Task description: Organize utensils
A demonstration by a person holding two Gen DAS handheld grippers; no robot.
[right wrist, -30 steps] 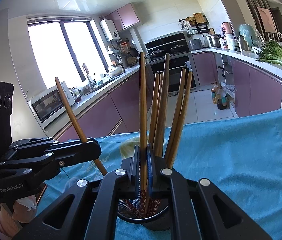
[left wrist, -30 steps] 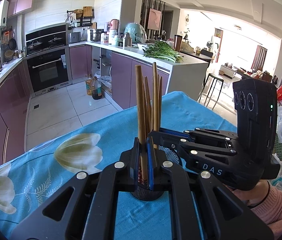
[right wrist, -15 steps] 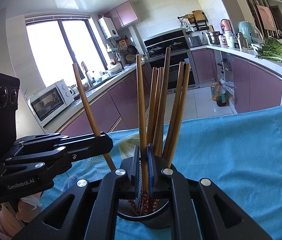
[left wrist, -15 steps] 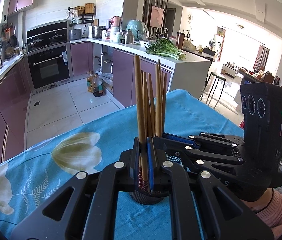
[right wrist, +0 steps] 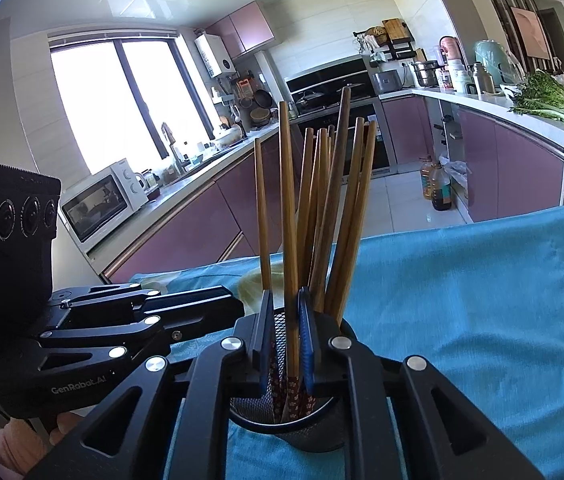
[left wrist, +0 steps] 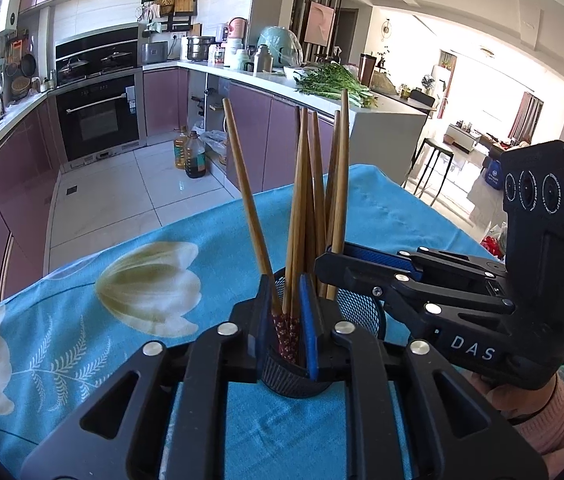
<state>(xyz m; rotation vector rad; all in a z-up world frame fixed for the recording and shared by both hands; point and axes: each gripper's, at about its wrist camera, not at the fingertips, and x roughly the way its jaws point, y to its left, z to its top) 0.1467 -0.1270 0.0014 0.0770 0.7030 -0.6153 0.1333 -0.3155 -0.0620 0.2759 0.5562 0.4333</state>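
Left tongs: opening, chopsticks standing loose between the pads. Right tongs: opening, one chopstick between, unpressed. Holder (black mesh): upright on blue tabletop, chopsticks fanned inside. Beyond: kitchen cabinets.

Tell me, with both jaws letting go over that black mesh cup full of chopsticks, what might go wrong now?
1. The left gripper and right gripper have opening jaws straddling the brown wooden chopsticks; pulling back crookedly could snag one and flick it out.
2. Both grippers crowd the black mesh cup; a nudge might tip it onto the blue flowered tablecloth.
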